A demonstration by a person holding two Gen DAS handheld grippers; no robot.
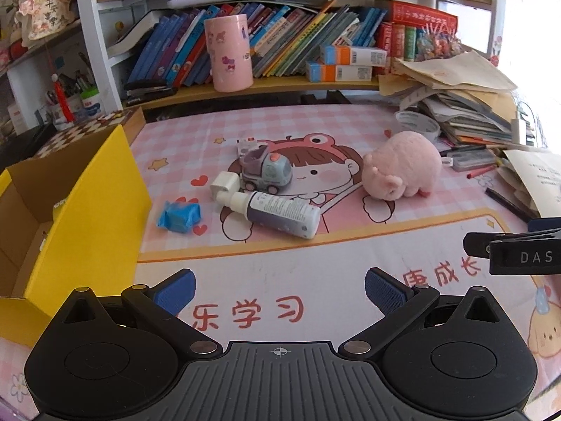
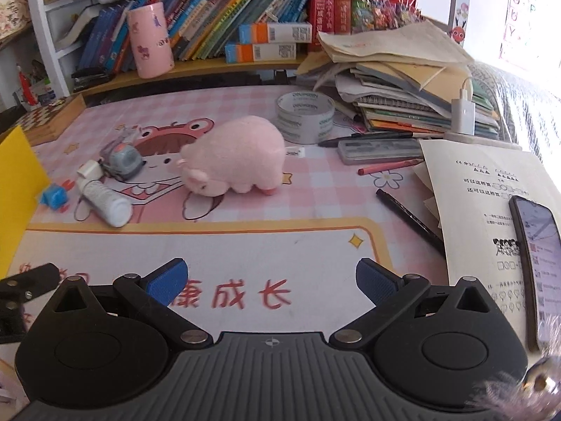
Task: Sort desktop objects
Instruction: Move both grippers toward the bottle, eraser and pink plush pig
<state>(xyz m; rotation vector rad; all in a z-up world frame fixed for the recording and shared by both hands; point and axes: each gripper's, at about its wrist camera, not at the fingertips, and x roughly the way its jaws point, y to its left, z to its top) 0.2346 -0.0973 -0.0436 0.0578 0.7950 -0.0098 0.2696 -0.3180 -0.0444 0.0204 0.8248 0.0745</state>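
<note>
On the pink desk mat lie a pink plush pig [image 1: 403, 165] [image 2: 234, 156], a white spray bottle [image 1: 277, 212] [image 2: 103, 198] on its side, a grey toy car [image 1: 268, 173] [image 2: 122, 162] and a blue wrapped packet [image 1: 179, 216] [image 2: 54, 196]. An open yellow cardboard box [image 1: 84, 210] stands at the left; its flap [image 2: 17, 189] shows in the right wrist view. My left gripper [image 1: 279, 289] is open and empty, near the mat's front edge. My right gripper [image 2: 271, 279] is open and empty, in front of the pig.
A tape roll [image 2: 304, 115], pencil case [image 2: 380, 151], pens [image 2: 410, 221], a red crayon [image 2: 389, 166], paper sheets [image 2: 484, 203] and a phone [image 2: 541, 263] lie at the right. A book stack [image 2: 403, 91] and shelf with a pink tin [image 1: 229, 57] stand behind.
</note>
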